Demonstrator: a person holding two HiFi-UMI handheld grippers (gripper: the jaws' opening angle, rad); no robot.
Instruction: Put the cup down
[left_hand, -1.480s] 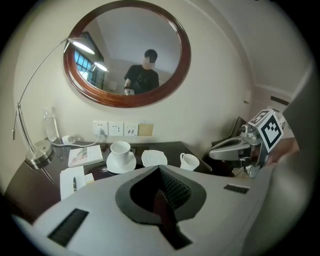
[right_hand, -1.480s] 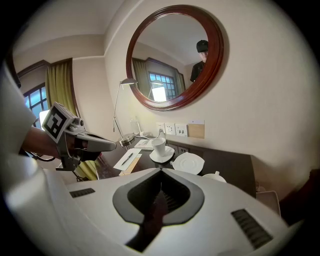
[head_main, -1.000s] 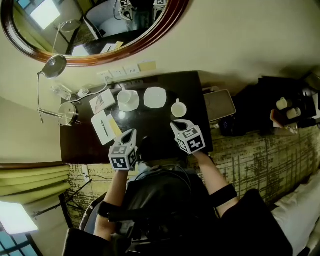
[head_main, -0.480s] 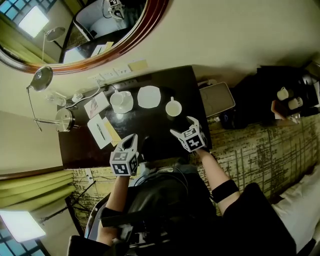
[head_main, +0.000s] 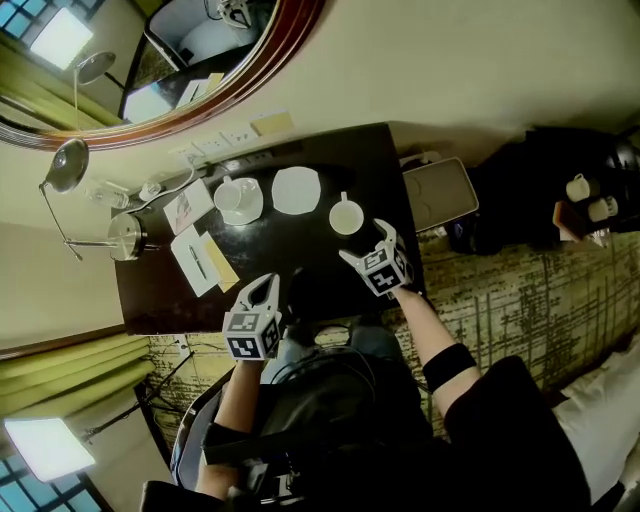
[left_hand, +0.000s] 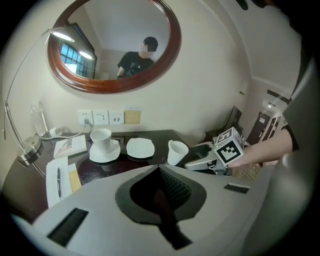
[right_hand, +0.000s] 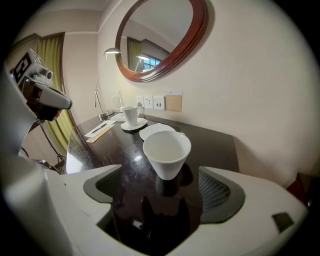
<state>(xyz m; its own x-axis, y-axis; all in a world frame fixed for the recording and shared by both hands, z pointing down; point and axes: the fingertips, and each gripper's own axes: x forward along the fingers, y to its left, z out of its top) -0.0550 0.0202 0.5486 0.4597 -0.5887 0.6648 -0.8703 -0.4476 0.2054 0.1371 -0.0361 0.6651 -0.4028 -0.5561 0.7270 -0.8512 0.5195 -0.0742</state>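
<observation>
A white cup stands upright on the dark table, to the right of an empty saucer. My right gripper sits just behind it. Its jaws have just been opening and now stand wide. In the right gripper view the cup is just ahead of the gripper, free of both pads. My left gripper hovers over the table's near edge, shut on nothing. In the left gripper view its jaws are together, with the cup and the right gripper beyond.
A second cup on a saucer stands left of the empty saucer. Papers with a pen and a desk lamp fill the table's left end. A grey tray lies off the right end. Wall and mirror close the far side.
The right gripper's jaws have spread wide, and it has drawn back a little from the cup. The left gripper has slid slightly toward the table's near edge.
</observation>
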